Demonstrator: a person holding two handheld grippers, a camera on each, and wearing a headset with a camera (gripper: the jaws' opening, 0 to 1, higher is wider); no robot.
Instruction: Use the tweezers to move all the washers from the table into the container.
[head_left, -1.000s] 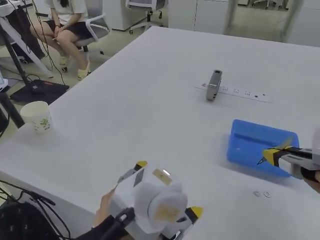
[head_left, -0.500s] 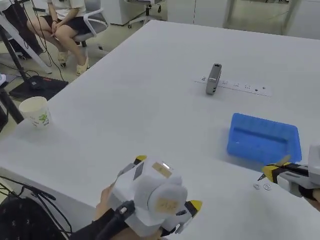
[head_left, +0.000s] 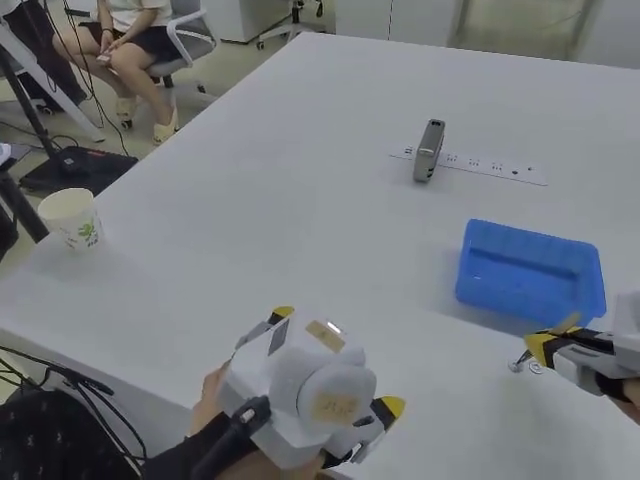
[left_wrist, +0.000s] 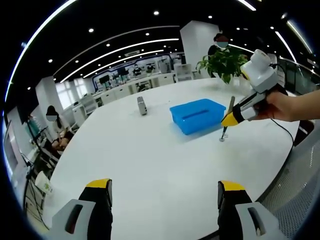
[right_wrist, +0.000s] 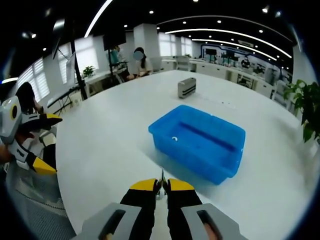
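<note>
Washers (head_left: 516, 367): I count two small flat metal rings on the smooth white table (head_left: 300, 200), just in front of the blue container (head_left: 520, 300)
A third washer (right_wrist: 174, 139) lies inside that rectangular plastic container. My right gripper (right_wrist: 161, 185) has its jaws pinched tight on the one thin pair of tweezers (right_wrist: 162, 174), tips down beside the two rings; my left gripper (left_wrist: 165, 187) has its jaws wide apart, holding nothing

Container (head_left: 530, 275) on desk (head_left: 300, 200), R side. Washers (head_left: 534, 369) on desk just in front of it; power strip (head_left: 480, 166) behind, farther back, apart.
</note>
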